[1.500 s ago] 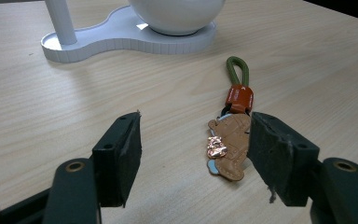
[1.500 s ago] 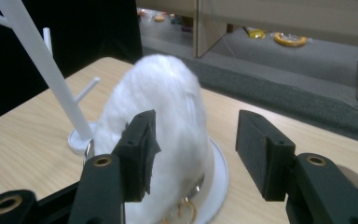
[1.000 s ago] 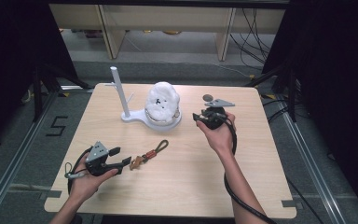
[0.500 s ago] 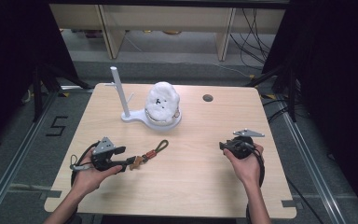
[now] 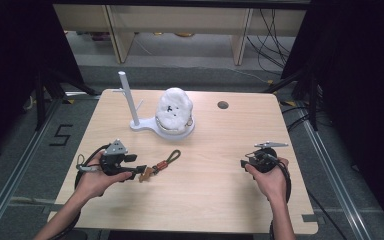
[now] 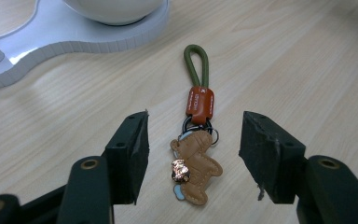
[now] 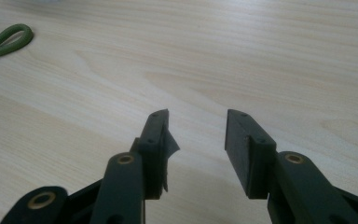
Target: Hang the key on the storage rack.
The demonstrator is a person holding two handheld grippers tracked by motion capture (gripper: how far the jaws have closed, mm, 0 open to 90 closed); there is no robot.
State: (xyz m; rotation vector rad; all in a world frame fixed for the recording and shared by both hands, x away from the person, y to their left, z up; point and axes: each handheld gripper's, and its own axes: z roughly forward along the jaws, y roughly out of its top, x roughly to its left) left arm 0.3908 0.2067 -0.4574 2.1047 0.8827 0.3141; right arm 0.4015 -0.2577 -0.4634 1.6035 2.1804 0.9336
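Floor beside desk (image 5: 220,200) bore taped "5" (image 5: 61,135). Orange tag (image 6: 199,101) on keychain (image 6: 195,140) carried print too small to read. White stand (image 5: 150,122) with upright post and white rounded object (image 5: 175,111) stood at desk's far side; dark round hole (image 5: 223,105) near far edge. Keychain lay flat on desk: green cord loop, orange tag, metal ring, tan leather bear charm. Left tool (image 6: 193,156) wide open, jaws either side of charm, not touching. Right tool (image 7: 196,135) partly open, empty, over bare wood, well apart from keychain.

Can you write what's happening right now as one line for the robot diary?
left gripper: open, jaws either side of keychain | right gripper: open, nothing between jaws, over table | white stand: untouched
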